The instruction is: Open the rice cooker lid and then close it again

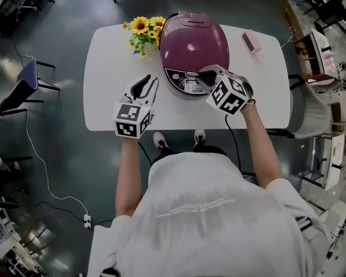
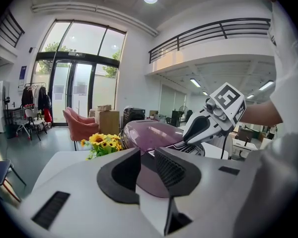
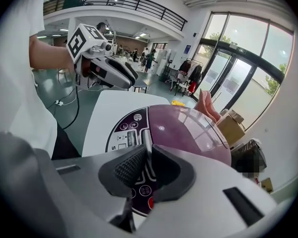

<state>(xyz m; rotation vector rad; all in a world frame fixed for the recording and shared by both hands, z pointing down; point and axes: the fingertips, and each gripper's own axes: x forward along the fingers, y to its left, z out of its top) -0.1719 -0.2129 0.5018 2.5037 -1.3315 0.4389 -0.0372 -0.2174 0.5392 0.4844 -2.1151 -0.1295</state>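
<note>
A purple rice cooker [image 1: 193, 42] stands with its lid down at the back middle of the white table [image 1: 104, 68]. My right gripper [image 1: 206, 75] rests at the cooker's front, just above the control panel [image 1: 187, 84]. In the right gripper view its jaws [image 3: 149, 165] stand almost together, with the silver lid latch [image 3: 145, 140] in the narrow slit between them. My left gripper [image 1: 150, 82] lies low over the table left of the cooker. Its jaws [image 2: 148, 167] are a little apart with nothing between them, and it faces the cooker [image 2: 149, 133].
A bunch of sunflowers [image 1: 143, 30] lies at the cooker's back left. A small pink object [image 1: 251, 41] sits at the table's back right. Chairs stand on the floor at both sides, and a white cable [image 1: 46, 172] trails across the floor on the left.
</note>
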